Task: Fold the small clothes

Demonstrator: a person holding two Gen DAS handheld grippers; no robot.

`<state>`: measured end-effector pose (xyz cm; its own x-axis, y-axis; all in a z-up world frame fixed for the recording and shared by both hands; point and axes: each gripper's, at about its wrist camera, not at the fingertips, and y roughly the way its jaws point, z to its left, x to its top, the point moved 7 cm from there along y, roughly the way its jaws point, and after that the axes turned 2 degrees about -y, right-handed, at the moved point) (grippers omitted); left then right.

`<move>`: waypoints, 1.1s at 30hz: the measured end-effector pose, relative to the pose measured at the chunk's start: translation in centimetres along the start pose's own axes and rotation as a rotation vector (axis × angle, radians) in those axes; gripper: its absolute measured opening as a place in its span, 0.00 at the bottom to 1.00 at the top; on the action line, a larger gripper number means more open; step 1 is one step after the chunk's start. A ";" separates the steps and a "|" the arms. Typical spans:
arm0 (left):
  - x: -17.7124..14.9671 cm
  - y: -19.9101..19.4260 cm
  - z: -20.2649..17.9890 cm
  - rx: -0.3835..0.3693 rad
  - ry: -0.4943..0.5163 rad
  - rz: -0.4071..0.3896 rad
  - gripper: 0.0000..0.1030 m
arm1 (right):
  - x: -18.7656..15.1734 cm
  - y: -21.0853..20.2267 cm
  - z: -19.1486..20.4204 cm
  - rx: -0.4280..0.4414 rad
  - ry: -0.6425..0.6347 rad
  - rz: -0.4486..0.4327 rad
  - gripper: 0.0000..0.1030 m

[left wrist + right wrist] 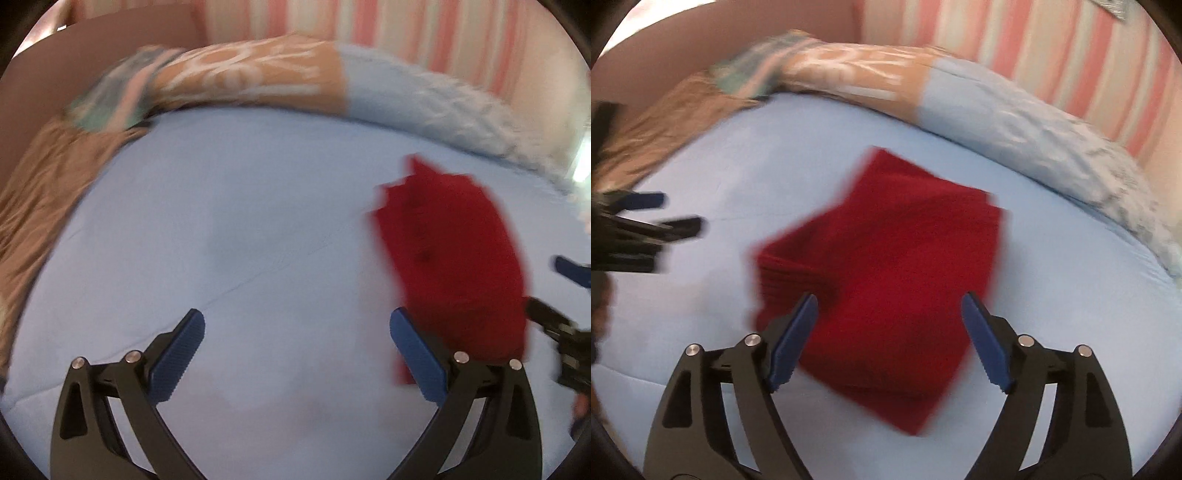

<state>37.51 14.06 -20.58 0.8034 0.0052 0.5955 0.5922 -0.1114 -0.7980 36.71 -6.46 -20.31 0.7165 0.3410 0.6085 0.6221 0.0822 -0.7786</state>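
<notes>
Two grippers hang over a pale blue sheet (pixel 1052 314), both blurred. Left of the left gripper (pixel 297 334), whose fingers stand wide apart with only bare sheet between them, a tan cloth (pixel 44 192) lies along the sheet's edge. Ahead of those fingers the sheet runs open up to a patterned pillow (pixel 251 74) and a light blue cover (pixel 436 107) at the far edge. Just beside the right finger lies the folded red garment (pixel 454 258). The right gripper (pixel 890 314) is spread open above that garment (pixel 886 266), its pads (pixel 792 341) not pressing the cloth. Beyond the far edge stands a pink-striped surface (pixel 1052 48).
</notes>
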 end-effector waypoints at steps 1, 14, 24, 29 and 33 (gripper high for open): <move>0.5 -0.2 -2.2 -0.069 0.024 -0.013 0.98 | -0.7 0.6 -1.9 -0.032 0.013 0.024 0.78; -0.8 4.7 -8.9 -0.310 0.074 0.161 0.57 | -3.1 2.0 -7.7 -0.083 0.162 0.038 0.76; -4.2 6.3 -7.4 -0.231 0.185 0.260 0.29 | -4.0 3.9 -7.3 -0.011 0.213 0.147 0.76; -5.8 6.5 -4.8 -0.298 0.060 0.233 0.30 | -3.7 5.1 -7.9 0.024 0.298 0.202 0.77; -6.4 6.3 -4.1 -0.328 0.008 0.201 0.31 | -3.8 6.0 -7.8 0.031 0.290 0.224 0.78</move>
<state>35.84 9.30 -29.03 0.9001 -0.0564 0.4319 0.3706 -0.4217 -0.8275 40.18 -14.56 -26.07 0.8963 0.0749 0.4371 0.4329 0.0657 -0.8990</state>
